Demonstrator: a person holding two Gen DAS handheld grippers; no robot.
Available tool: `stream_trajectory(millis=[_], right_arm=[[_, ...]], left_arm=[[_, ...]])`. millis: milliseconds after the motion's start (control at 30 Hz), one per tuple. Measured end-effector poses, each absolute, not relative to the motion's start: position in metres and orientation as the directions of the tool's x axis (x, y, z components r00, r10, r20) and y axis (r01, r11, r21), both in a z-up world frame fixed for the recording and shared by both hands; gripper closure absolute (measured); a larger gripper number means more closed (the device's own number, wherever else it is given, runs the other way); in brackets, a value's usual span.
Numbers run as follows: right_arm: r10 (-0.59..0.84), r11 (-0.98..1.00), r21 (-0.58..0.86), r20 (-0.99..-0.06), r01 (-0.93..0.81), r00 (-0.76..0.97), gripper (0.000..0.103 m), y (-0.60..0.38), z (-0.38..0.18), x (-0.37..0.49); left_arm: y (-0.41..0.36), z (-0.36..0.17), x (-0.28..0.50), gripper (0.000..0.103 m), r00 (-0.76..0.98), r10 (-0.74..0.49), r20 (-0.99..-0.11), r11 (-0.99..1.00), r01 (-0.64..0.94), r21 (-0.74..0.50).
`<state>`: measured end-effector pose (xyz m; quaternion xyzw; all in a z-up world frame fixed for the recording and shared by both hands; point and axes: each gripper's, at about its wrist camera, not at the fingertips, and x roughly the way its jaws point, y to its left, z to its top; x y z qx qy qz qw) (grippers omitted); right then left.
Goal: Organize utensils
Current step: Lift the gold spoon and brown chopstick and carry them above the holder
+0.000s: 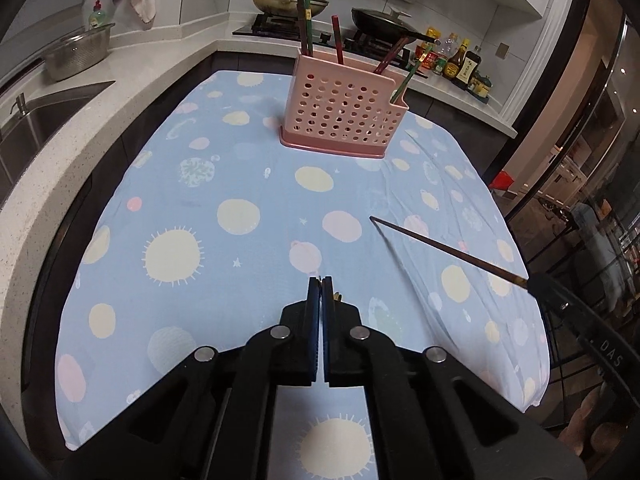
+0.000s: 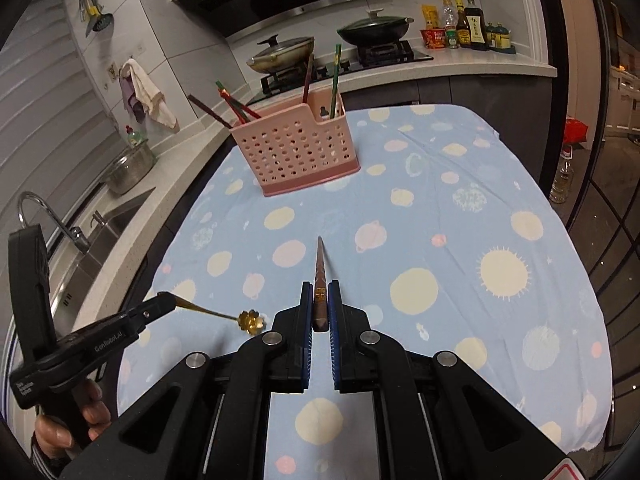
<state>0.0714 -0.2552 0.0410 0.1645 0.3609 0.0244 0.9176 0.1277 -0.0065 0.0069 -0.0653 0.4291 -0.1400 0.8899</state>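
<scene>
Above cloth (image 2: 460, 208) | right tool (image 2: 320, 300) clamps chopstick (image 2: 320, 268) | left tool (image 2: 170, 301) clamps spoon (image 2: 250, 319), right-view only

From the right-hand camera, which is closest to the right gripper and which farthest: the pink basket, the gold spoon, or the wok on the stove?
1. gold spoon, just left of the right gripper.
2. pink basket, ahead on the tablecloth.
3. wok, far back on the stove.

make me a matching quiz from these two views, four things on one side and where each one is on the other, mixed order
Things:
1. gold spoon
2. brown chopstick
3. pink holder
4. steel colander

Places:
a. standing on the blue cloth
b. on the counter by the sink
c. in the left gripper
d. in the right gripper

Pairs: 1-c, 2-d, 3-a, 4-b
</scene>
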Motion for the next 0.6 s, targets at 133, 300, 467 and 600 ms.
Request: stream_trajectory(millis=[133,300,467,600], right_arm=[[0.159,0.943,0.325,-0.626,0.070,0.763,0.096,-0.261,0.058,0.078],[0.154,0.944,0.325,-0.594,0.060,0.790,0.096,-0.266,0.080,0.087],[0.158,0.939,0.340,-0.555,0.050,0.816,0.096,-0.275,0.098,0.100],[0.159,0.938,0.344,-0.527,0.039,0.835,0.096,-0.281,0.111,0.115]], left_arm=[[-0.007,0.013,0.131,0.102,0.600,-0.301,-0.741,0.953,0.199,-0.227],[-0.008,0.025,0.137,0.102,0.612,-0.304,-0.730,0.952,0.214,-0.217],[-0.009,0.045,0.147,0.102,0.639,-0.302,-0.707,0.953,0.234,-0.195],[-0.010,0.059,0.160,0.102,0.655,-0.311,-0.689,0.950,0.245,-0.196]])
